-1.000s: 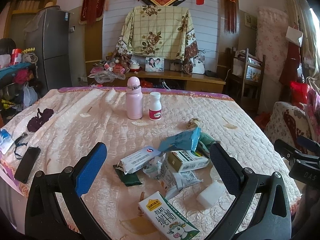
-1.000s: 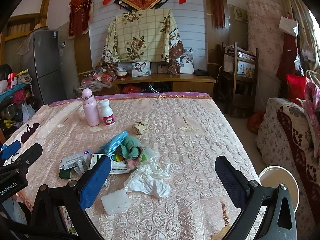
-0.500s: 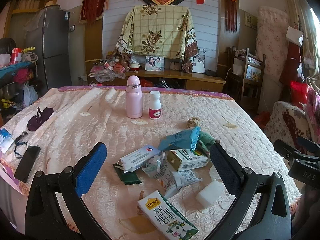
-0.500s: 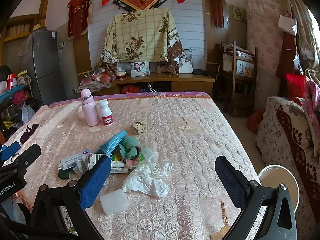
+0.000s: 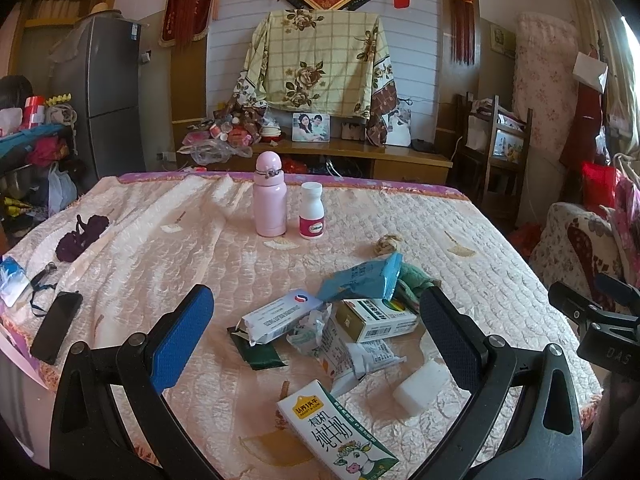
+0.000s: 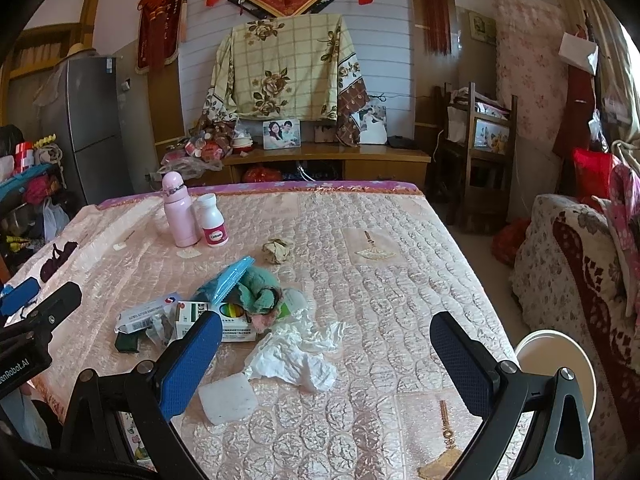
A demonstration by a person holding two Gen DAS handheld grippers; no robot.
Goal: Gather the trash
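A heap of trash lies on the pink quilted table: a milk carton (image 5: 336, 428), a white-and-blue box (image 5: 280, 314), a green-and-white box (image 5: 376, 320), a blue wrapper (image 5: 360, 278), a dark green packet (image 5: 260, 354) and a white block (image 5: 420, 386). Crumpled white tissue (image 6: 296, 354) lies beside the white block (image 6: 228, 398). A paper ball (image 6: 276, 250) lies apart. My left gripper (image 5: 316, 332) is open and empty above the heap. My right gripper (image 6: 326, 354) is open and empty over the tissue.
A pink flask (image 5: 270, 196) and a white pill bottle (image 5: 311, 216) stand at the table's far side. A black phone (image 5: 56, 326) and dark cloth (image 5: 80, 236) lie at the left. A white bin (image 6: 556, 372) stands off the right edge, beside a patterned sofa (image 6: 576, 264).
Both grippers have edged slightly forward toward the trash heap; both stay open. Nothing on the table has moved.
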